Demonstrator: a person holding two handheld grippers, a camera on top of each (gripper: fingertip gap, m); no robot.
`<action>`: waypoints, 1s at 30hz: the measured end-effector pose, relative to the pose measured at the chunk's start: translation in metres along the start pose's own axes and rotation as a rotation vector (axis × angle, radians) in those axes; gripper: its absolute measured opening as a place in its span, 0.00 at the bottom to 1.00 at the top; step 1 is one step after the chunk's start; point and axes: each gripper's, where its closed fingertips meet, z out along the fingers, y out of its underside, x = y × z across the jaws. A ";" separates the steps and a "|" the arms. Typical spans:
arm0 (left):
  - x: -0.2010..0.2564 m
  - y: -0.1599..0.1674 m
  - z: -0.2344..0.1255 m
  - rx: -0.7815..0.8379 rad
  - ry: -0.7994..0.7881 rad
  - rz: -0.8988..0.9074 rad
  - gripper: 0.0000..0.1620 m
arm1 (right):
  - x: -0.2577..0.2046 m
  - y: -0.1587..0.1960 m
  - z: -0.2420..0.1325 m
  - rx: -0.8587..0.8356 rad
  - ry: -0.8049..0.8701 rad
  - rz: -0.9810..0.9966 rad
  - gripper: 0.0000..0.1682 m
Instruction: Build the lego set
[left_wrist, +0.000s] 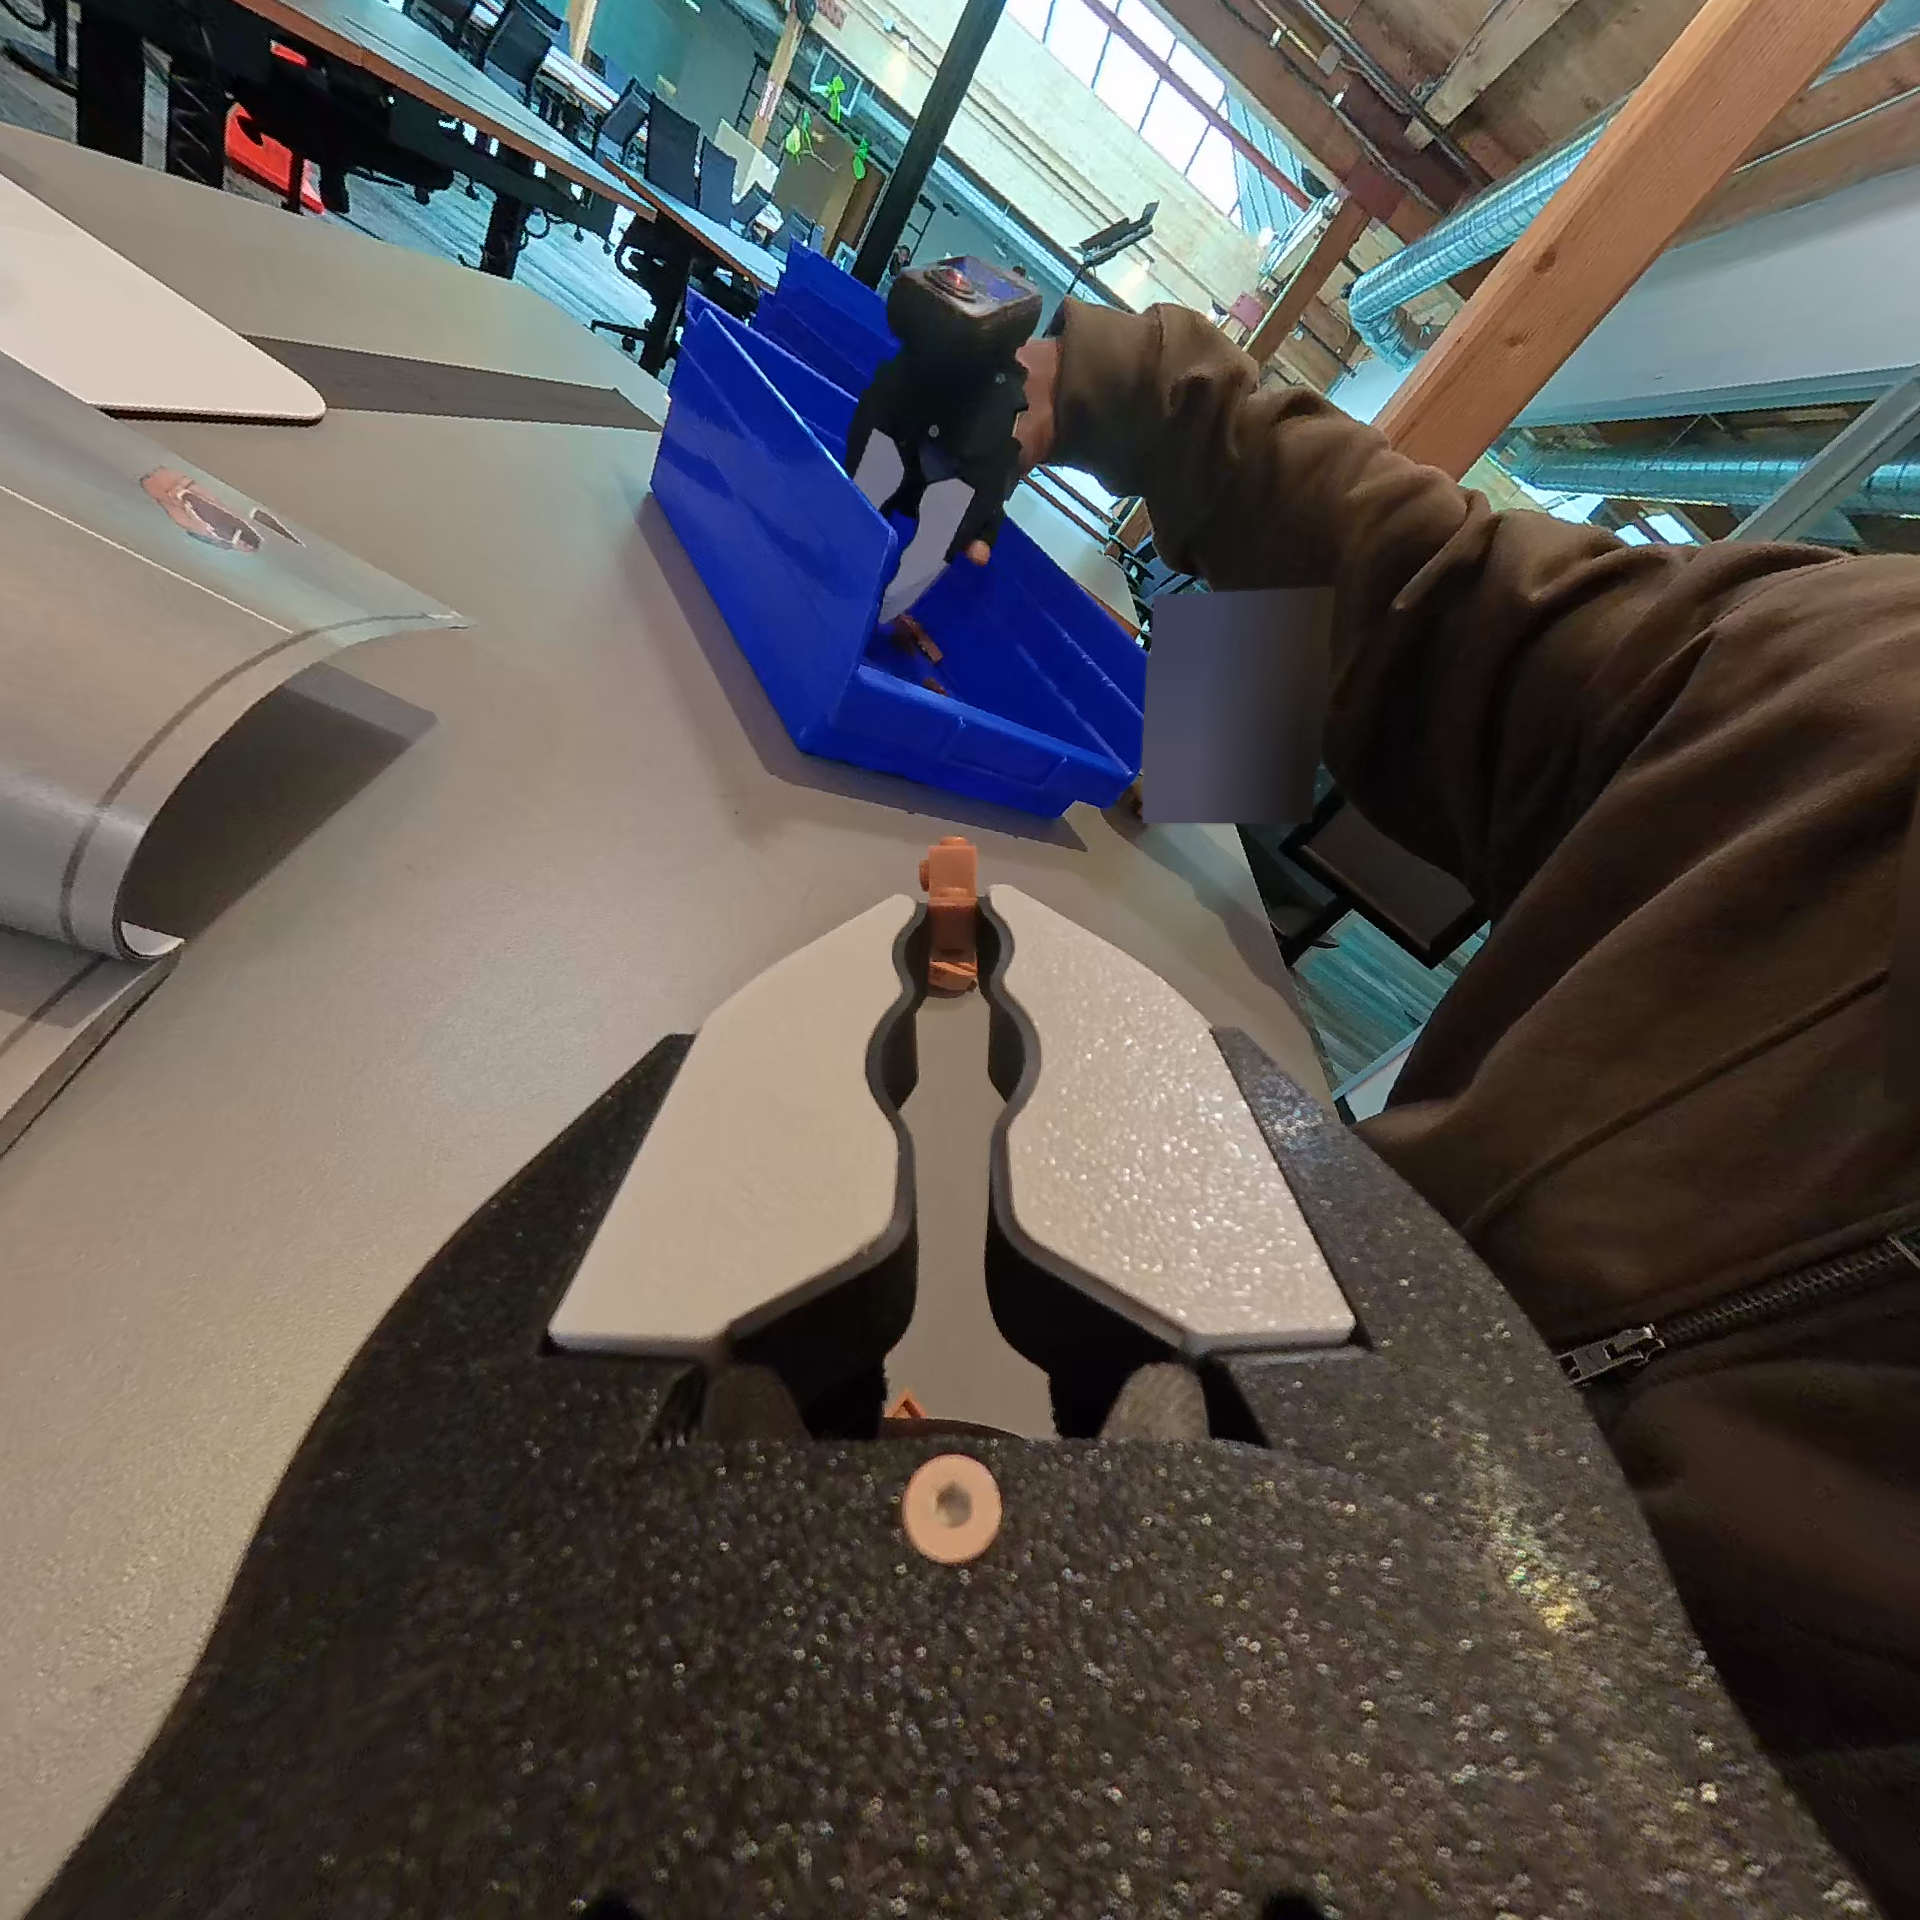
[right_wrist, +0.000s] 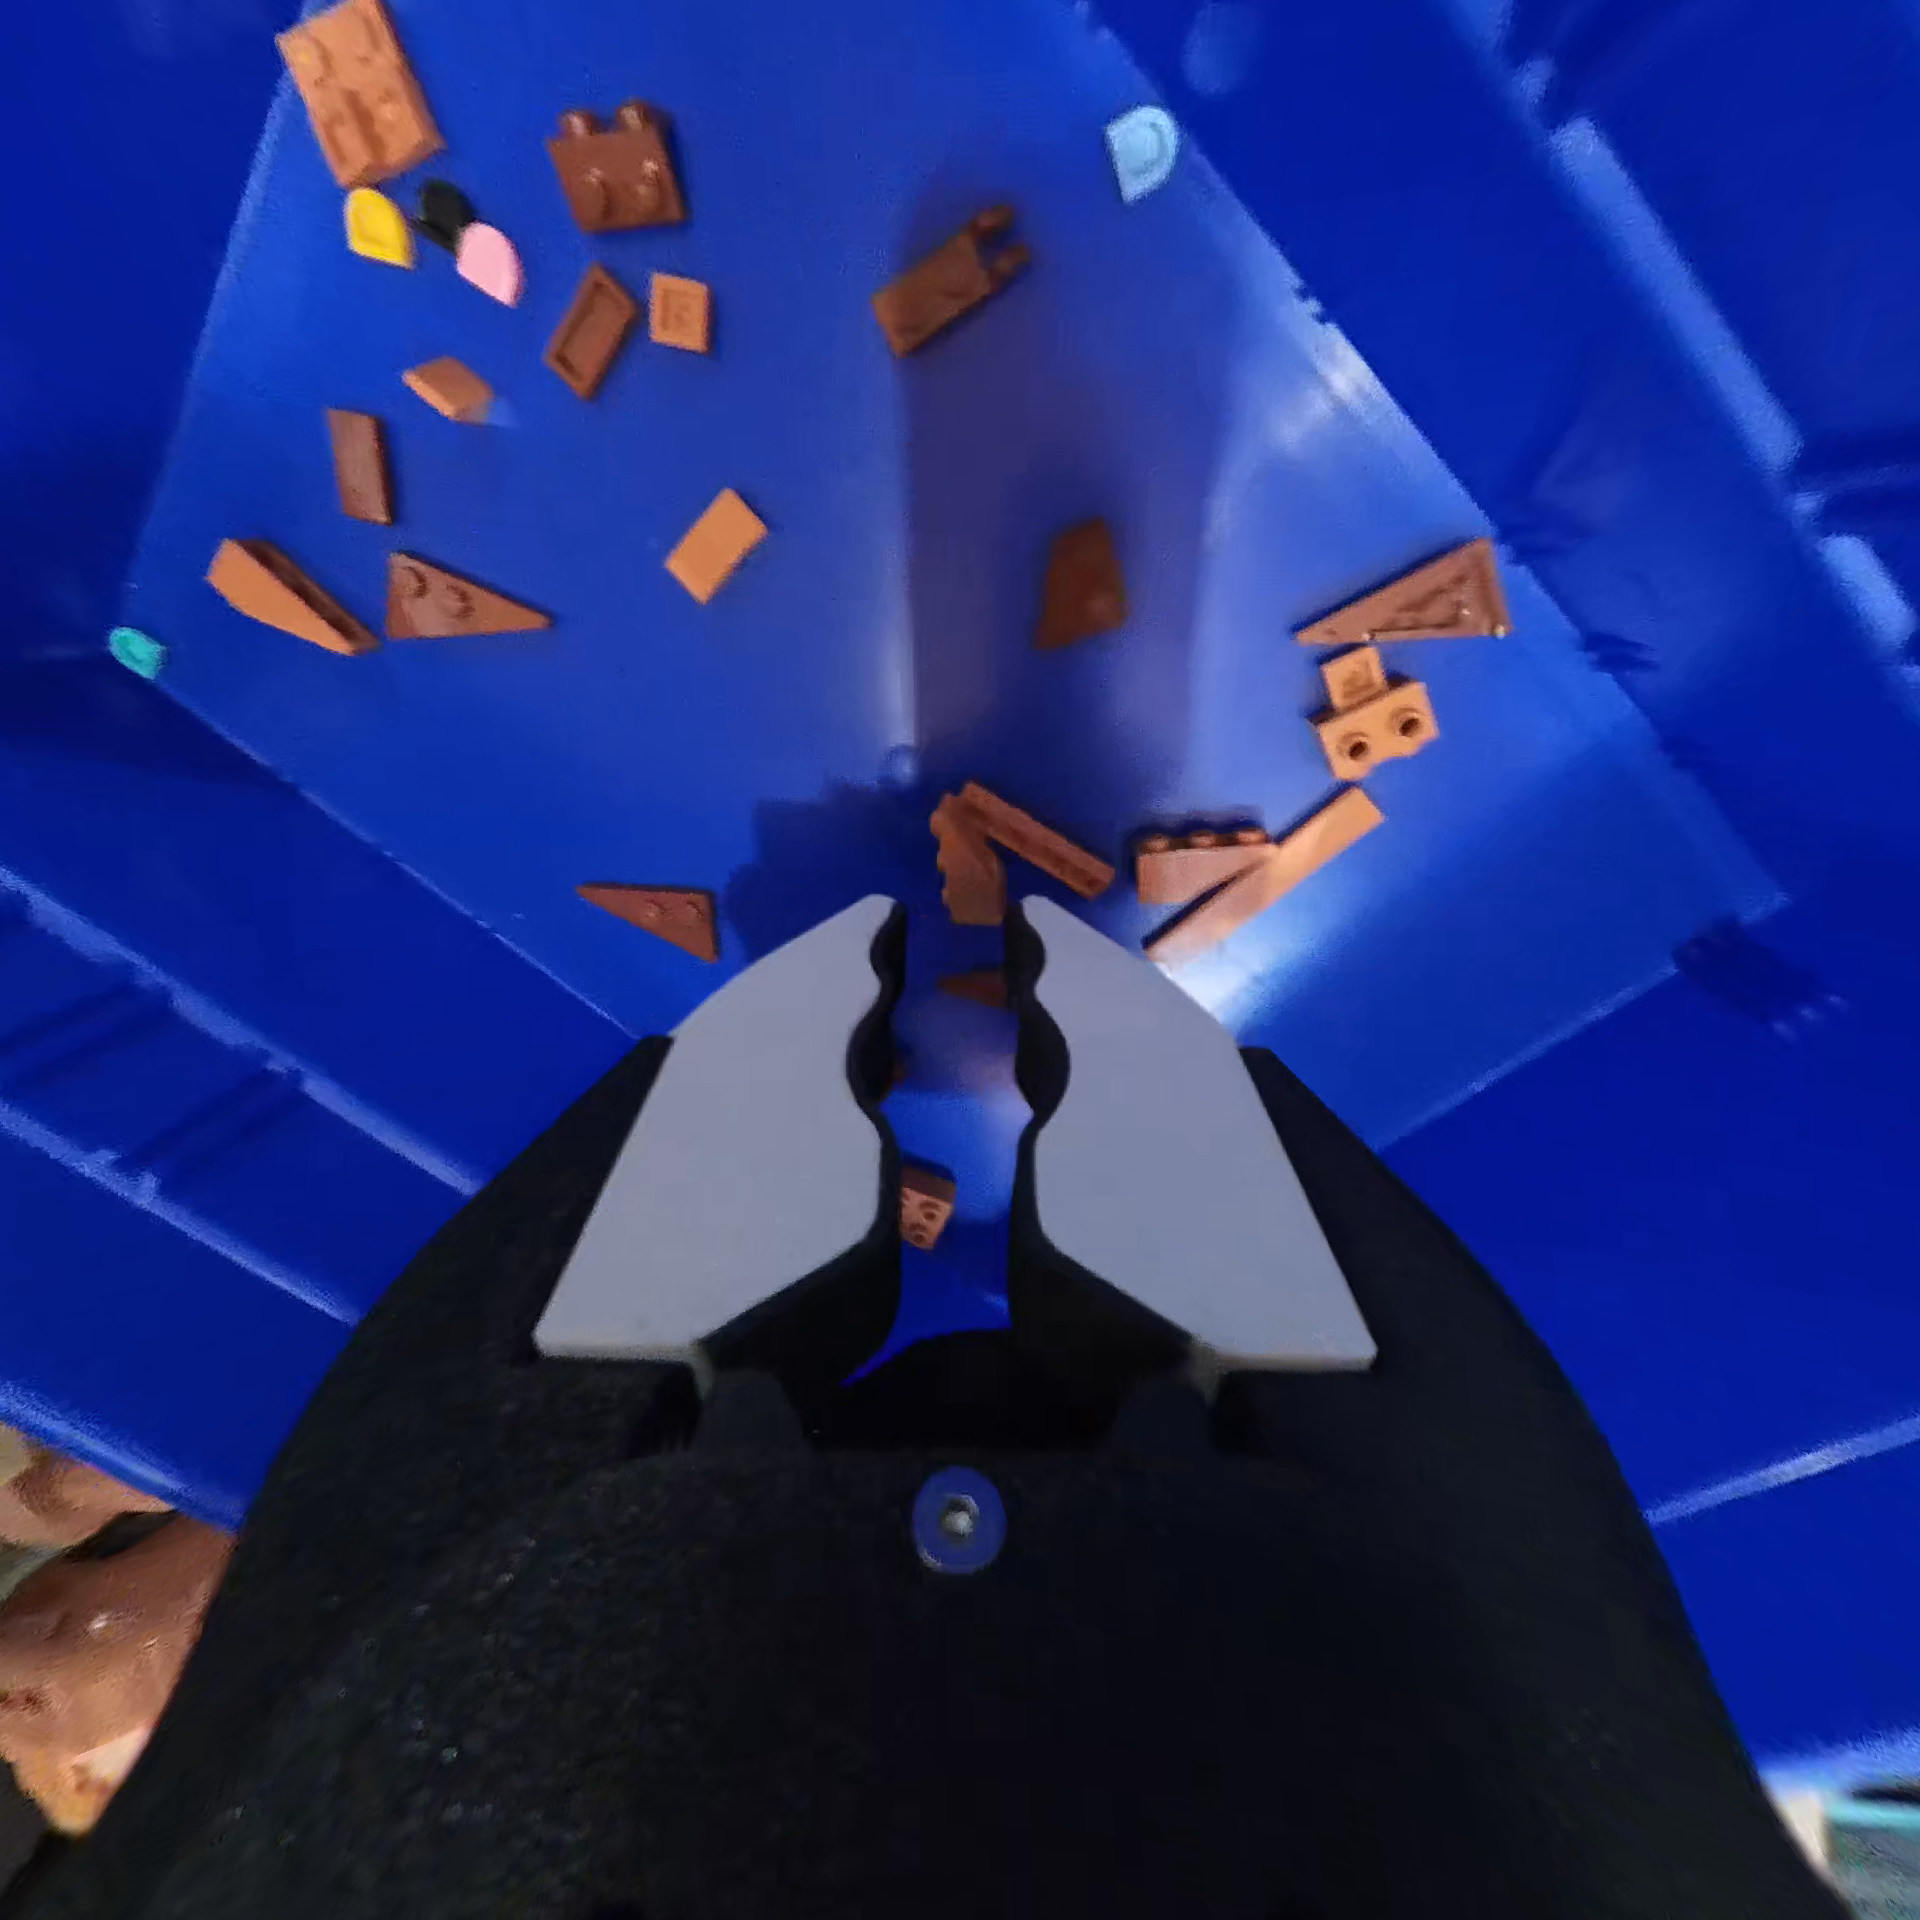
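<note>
My left gripper is shut on a small orange-brown lego assembly and holds it just above the grey table; the piece sticks out past the fingertips. My right gripper reaches down into a blue bin holding several loose brown and orange lego pieces. Its jaws stand a little apart around the end of a brown studded plate, with a gap showing beside the plate. A longer brown plate lies against it. In the left wrist view, the right gripper shows inside the bin.
An open instruction booklet lies curled on the table at the left, with a white board behind it. A person's brown sleeve fills the right side. Small yellow, pink and teal pieces lie in the bin. Across from one pair of fingers to the other is roughly 40 centimeters.
</note>
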 end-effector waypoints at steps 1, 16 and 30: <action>0.000 0.000 0.000 0.001 0.001 0.000 0.05 | 0.003 0.002 -0.002 -0.005 0.032 -0.008 0.13; 0.003 0.001 0.002 -0.008 0.001 0.010 0.05 | 0.000 0.003 0.005 -0.028 0.295 -0.286 0.08; 0.001 0.001 0.000 -0.006 -0.002 0.006 0.05 | 0.009 0.001 0.006 -0.027 0.288 -0.287 0.08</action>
